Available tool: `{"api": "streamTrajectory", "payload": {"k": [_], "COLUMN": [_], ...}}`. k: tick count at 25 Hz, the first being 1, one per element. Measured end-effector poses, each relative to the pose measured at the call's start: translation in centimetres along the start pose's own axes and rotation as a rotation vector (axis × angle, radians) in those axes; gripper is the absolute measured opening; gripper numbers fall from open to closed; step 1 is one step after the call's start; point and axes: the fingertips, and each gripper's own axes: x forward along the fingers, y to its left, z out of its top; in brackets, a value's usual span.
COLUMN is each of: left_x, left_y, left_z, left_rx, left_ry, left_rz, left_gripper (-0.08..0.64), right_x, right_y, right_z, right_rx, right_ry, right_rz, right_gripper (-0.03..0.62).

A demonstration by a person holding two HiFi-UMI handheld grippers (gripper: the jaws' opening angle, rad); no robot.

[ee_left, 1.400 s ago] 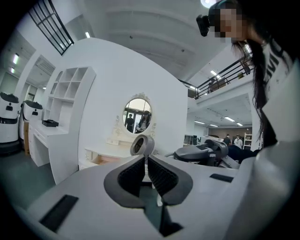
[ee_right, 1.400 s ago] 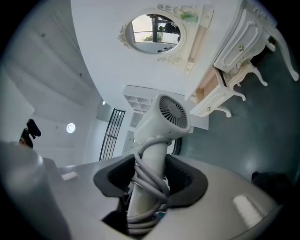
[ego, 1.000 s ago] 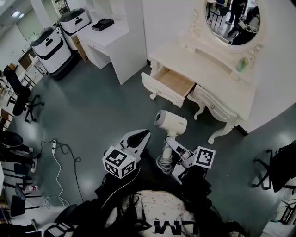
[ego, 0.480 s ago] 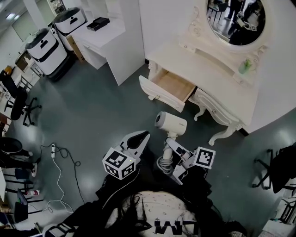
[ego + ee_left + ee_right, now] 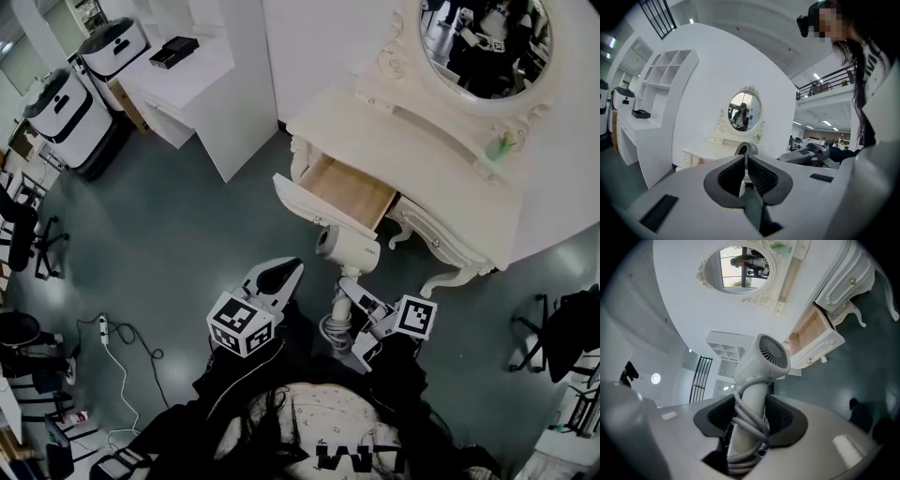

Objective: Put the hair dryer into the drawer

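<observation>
A white hair dryer (image 5: 348, 249) with its grey cord wound round the handle stands upright in my right gripper (image 5: 345, 302), which is shut on the handle. The dryer's head hangs just in front of the open wooden-bottomed drawer (image 5: 350, 191) of the cream dressing table (image 5: 431, 164). In the right gripper view the hair dryer (image 5: 763, 360) rises between the pads, with the drawer (image 5: 813, 336) beyond it. My left gripper (image 5: 281, 277) floats to the dryer's left, shut and empty. The left gripper (image 5: 745, 162) has its pads touching in its own view.
An oval mirror (image 5: 483, 42) and a green bottle (image 5: 502, 144) sit on the dressing table. A white desk (image 5: 187, 84) and two wheeled machines (image 5: 61, 112) stand at the far left. A power strip with cable (image 5: 103, 328) lies on the floor, and dark chairs (image 5: 562, 337) stand at the right.
Both grippers have moved forward toward the dressing table, the right one carrying the hair dryer. The dryer's head now sits close to the open drawer's front.
</observation>
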Motion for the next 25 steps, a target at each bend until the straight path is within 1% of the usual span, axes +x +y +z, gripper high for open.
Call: {"api": "streamTrajectory", "payload": {"k": [6, 11, 15, 21, 25], "left_x": [2.6, 4.2, 4.7, 4.8, 5.0], "left_y": [5.2, 8.1, 10.4, 12.9, 13.0], "left_z": [2.1, 3.3, 3.6, 3.7, 3.3], "left_rx": [-0.003, 0.004, 0.008, 0.001, -0.013], "left_ry": [0.004, 0.006, 0.016, 0.021, 0.031], "left_rz": [-0.049, -0.109, -0.135, -0.149, -0.164], "left_gripper": [0.000, 0.000, 0.000, 0.002, 0.001], "right_x": [4.5, 7.5, 9.8, 11.8, 12.2], "right_y": [0.0, 0.2, 0.3, 0.1, -0.2], "right_z": [2.9, 4.5, 5.4, 6.1, 6.2], "right_rx": [0.011, 0.019, 0.044, 0.052, 0.072], "right_ry": [-0.049, -0.087, -0.116, -0.136, -0.139], "right_rz": [-0.025, -0.044, -0.044, -0.061, -0.074], "right_gripper": [0.210, 0.210, 0.210, 0.210, 0.210]}}
